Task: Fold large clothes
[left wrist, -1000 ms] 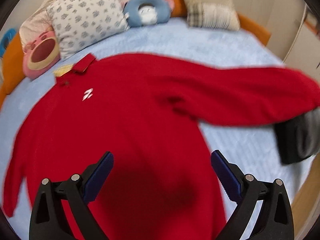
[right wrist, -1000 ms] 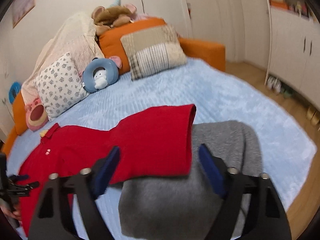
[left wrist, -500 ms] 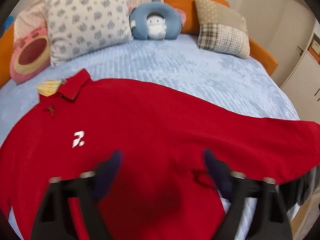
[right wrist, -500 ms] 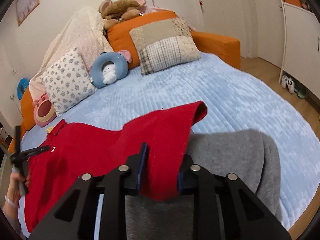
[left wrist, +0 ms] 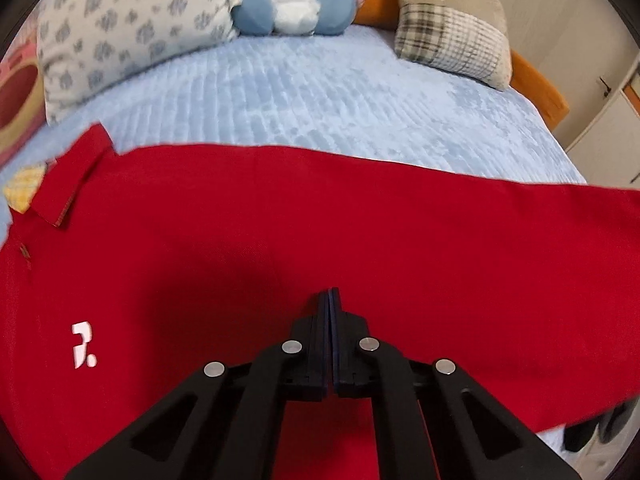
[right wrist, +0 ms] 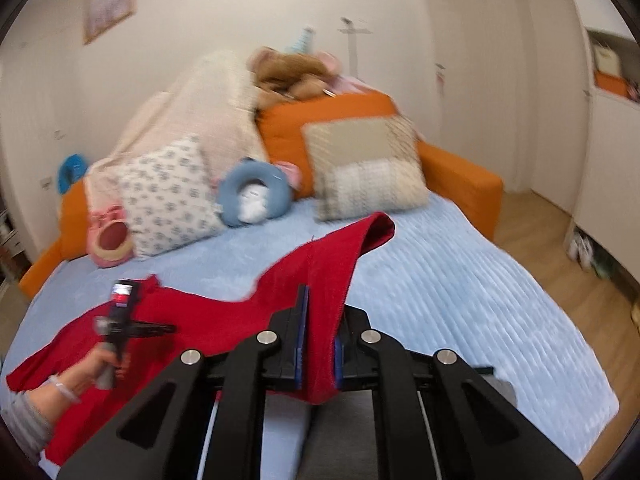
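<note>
I see bare blue bed point(right wrist: 460, 280) beyond; right hand-held gripper point(right wrist: 318, 354) clamps the red polo shirt point(left wrist: 280, 220) sleeve, left hand-held gripper point(left wrist: 329, 312) pinched together on its chest.

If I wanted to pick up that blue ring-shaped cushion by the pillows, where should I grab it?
Probably the top arc of the blue ring cushion, coming from above. It leans upright against the pillows, so the top of the ring stands free, while its lower rim sits on the blue bedspread and a white plush face fills the middle.
</note>
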The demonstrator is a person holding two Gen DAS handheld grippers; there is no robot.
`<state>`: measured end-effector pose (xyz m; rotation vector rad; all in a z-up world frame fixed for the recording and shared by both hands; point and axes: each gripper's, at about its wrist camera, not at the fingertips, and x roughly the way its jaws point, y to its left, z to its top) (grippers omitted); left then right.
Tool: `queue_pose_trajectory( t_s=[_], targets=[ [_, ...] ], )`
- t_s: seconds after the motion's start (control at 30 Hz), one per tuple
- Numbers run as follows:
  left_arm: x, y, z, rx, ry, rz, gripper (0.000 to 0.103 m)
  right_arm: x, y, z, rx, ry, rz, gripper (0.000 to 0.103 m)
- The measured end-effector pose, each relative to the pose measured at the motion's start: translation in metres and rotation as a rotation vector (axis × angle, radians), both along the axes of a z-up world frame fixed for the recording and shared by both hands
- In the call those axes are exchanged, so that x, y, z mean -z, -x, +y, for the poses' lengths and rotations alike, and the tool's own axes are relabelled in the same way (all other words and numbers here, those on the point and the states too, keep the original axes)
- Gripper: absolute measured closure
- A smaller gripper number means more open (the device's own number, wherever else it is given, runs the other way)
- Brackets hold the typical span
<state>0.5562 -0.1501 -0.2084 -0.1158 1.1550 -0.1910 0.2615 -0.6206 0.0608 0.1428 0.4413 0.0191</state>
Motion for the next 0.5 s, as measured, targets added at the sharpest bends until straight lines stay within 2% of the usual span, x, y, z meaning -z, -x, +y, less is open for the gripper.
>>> queue_pose_trajectory(
  t_s=[0.13,0.27,0.37,0.5],
  targets=[
    [0.019,-0.014,0.014,-0.018,0.042,0.058,0.097,-0.026,0.022,0.069,-0.184,0.018,-0.077,0.094],
    [0.025,-0.017,0.022,-0.003,0.092,0.061,0.097,-0.036,0.046,0.141,-0.387,0.019,-0.119,0.094],
    [0.027,-0.017,0.029,0.012,0.129,0.065,0.097,-0.027,0.063,0.2,-0.562,0.03,-0.107,0.093],
    [0.031,-0.018,0.044,0.028,0.178,0.068,0.097,0.009,0.083,0.27,-0.736,0.054,-0.037,0.094]
  ],
)
